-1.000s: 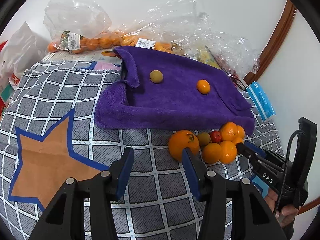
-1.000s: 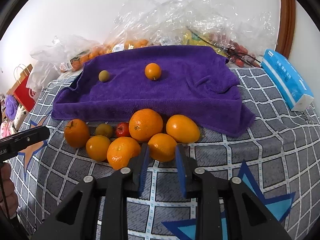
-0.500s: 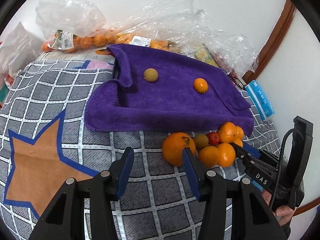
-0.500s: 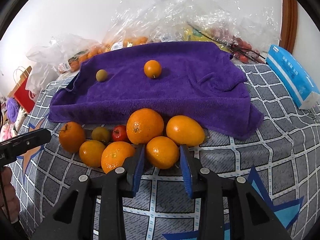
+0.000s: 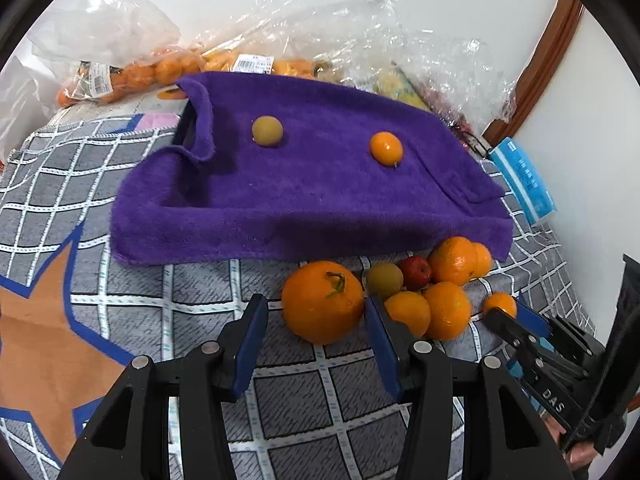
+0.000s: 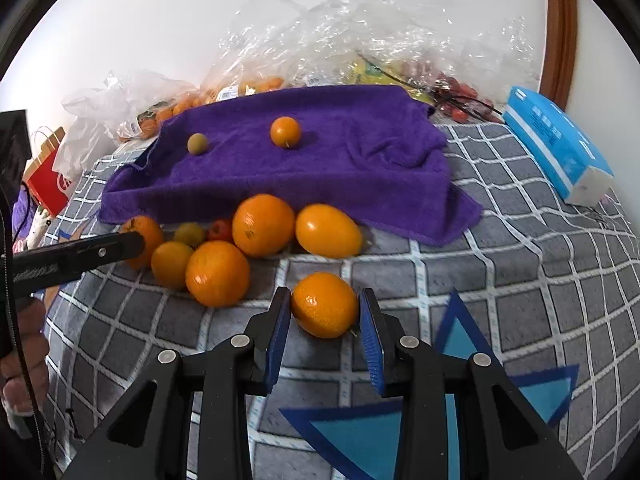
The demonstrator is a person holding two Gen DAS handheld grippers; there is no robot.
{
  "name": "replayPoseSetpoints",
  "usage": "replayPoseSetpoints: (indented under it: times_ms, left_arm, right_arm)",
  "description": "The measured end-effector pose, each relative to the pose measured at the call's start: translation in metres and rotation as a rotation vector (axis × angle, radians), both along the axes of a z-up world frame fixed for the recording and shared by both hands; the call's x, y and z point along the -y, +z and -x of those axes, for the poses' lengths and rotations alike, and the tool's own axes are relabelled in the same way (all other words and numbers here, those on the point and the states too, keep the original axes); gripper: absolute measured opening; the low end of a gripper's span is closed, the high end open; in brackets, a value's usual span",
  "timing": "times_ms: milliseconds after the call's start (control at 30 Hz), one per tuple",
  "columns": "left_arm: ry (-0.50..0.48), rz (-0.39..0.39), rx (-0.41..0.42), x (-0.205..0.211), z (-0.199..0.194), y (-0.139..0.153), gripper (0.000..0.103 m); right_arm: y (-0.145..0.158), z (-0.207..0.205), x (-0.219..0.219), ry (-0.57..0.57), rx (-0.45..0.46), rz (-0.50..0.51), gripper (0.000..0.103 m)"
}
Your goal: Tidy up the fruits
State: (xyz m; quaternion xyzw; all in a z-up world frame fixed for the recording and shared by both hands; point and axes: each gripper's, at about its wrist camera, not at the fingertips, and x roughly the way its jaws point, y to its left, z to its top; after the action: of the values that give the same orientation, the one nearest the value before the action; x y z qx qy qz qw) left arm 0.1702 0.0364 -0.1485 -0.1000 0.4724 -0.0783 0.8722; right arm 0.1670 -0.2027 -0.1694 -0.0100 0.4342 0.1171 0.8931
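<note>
You are gripping a small orange in the right tool; left tool is gaping empty; lift toward the purple towel.

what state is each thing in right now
left hand-held gripper: open, stemmed orange between its fingers, not clamped
right hand-held gripper: jaws just opened slightly, shut on lone orange
purple towel: spread, rumpled, two small fruits on it
fruit pile: loose beside towel's front edge

Black angular frame on each hand-held gripper, blue ribbed pads, silver screws at the joints, white "DAS" lettering, thin black cable.
</note>
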Motion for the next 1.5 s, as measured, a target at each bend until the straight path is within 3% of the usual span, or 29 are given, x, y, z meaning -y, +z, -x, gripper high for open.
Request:
replayPoseSetpoints:
  times_ms: [200,333,500,867,1267,1500]
  left_arm:
    - [0.022,-0.028,0.031,0.006,-0.001,-0.008,0.048]
    - [0.018,-0.044,0.062,0.01,0.005,-0.008,0.042]
    - [0.026,-0.027,0.067,0.006,0.013,-0.005,0.041]
    - [0.063,-0.056,0.1,-0.008,0.043,0.005,0.041]
    - [0.096,-0.019,0.083,-0.017,0.057,0.005,0.041]
    - [0.113,-0.009,0.116,-0.026,0.056,0.026,0.041]
  right_arm:
    - [-0.006,0.006,0.004,-0.014,0.014,-0.015,0.034]
    - [-0.005,0.007,0.005,-0.01,0.022,-0.03,0.034]
    - [0.0,0.01,0.011,-0.016,0.046,-0.071,0.034]
    - [0.01,0.022,0.01,-0.035,0.081,-0.042,0.034]
    - [0.021,0.034,0.0,-0.015,0.084,-0.066,0.034]
    - [0.041,0.03,-0.003,-0.011,0.106,-0.079,0.034]
